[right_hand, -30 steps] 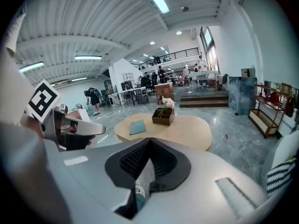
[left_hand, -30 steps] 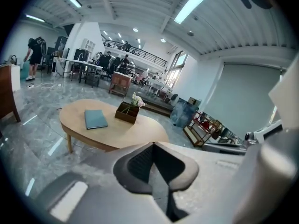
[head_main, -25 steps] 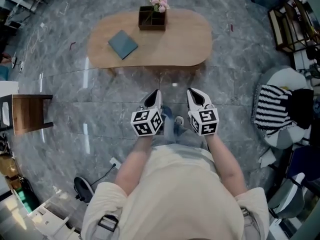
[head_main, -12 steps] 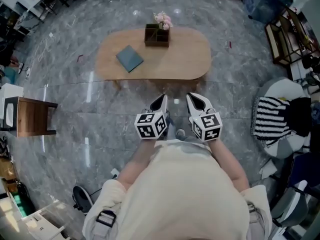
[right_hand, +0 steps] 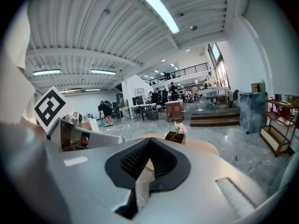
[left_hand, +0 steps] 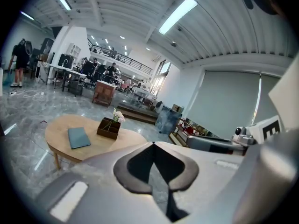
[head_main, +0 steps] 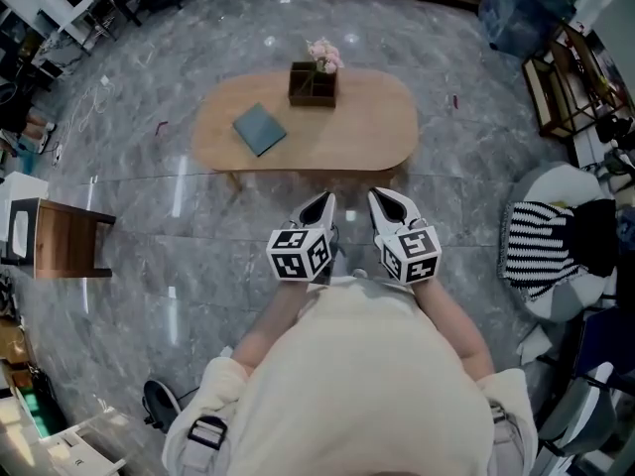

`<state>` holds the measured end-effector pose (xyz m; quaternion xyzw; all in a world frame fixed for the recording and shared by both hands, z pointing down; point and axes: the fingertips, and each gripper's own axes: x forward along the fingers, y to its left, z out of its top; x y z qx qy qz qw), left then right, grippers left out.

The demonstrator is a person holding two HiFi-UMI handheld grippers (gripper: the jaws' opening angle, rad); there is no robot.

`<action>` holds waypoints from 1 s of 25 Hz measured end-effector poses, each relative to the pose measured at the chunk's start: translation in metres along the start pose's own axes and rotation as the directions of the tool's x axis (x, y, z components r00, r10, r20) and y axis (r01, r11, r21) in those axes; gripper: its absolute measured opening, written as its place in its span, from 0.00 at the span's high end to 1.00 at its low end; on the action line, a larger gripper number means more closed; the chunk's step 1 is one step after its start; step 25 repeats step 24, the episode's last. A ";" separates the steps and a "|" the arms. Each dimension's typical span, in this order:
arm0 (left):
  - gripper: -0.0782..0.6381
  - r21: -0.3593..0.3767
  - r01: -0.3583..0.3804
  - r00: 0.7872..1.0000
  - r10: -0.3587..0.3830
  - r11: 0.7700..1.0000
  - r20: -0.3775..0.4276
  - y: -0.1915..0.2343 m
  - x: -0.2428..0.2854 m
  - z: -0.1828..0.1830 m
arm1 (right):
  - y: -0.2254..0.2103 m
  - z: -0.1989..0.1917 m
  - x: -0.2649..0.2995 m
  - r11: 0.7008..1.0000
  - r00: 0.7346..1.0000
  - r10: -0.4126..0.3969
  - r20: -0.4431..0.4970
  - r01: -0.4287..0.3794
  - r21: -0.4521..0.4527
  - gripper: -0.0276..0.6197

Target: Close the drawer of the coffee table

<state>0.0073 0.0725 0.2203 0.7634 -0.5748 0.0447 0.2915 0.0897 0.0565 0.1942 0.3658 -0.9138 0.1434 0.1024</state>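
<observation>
The oval wooden coffee table (head_main: 367, 127) stands on the grey floor ahead of me, and no drawer shows from above. On it lie a blue book (head_main: 259, 129) and a dark box with pink flowers (head_main: 313, 82). My left gripper (head_main: 322, 203) and right gripper (head_main: 385, 198) are held side by side short of the table's near edge, both shut and empty. In the left gripper view the left gripper (left_hand: 153, 146) points toward the table (left_hand: 56, 136), book (left_hand: 78, 137) and flower box (left_hand: 109, 127). The right gripper (right_hand: 148, 141) faces the flower box (right_hand: 175, 135).
A small wooden stool (head_main: 64, 241) stands at the left. At the right sits a seat with a striped cloth (head_main: 544, 241); a shelf rack (head_main: 566, 67) stands beyond it. A blue bin (head_main: 521, 3) is at the far right back. A black round object (head_main: 159, 400) lies on the floor at lower left.
Both grippers have come up toward the camera, staying shut and side by side. The view has shifted, so the table sits lower in the frame.
</observation>
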 end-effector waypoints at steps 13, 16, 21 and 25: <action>0.89 0.004 0.013 1.000 -0.013 1.000 -0.004 -0.008 0.010 0.000 | -0.010 0.000 -0.008 1.000 1.000 -0.024 0.014 0.024 0.006 0.96; 0.89 0.002 0.016 1.000 -0.016 1.000 -0.004 -0.009 0.010 0.001 | -0.011 -0.001 -0.010 1.000 1.000 -0.027 0.016 0.027 0.008 0.96; 0.89 -0.005 0.017 1.000 -0.017 1.000 -0.004 -0.011 0.007 -0.001 | -0.010 -0.005 -0.014 0.999 0.999 -0.031 0.009 0.031 0.010 0.96; 0.89 -0.011 0.016 1.000 -0.016 1.000 -0.005 -0.010 0.006 -0.004 | -0.010 -0.009 -0.015 1.000 1.000 -0.029 0.006 0.029 0.011 0.96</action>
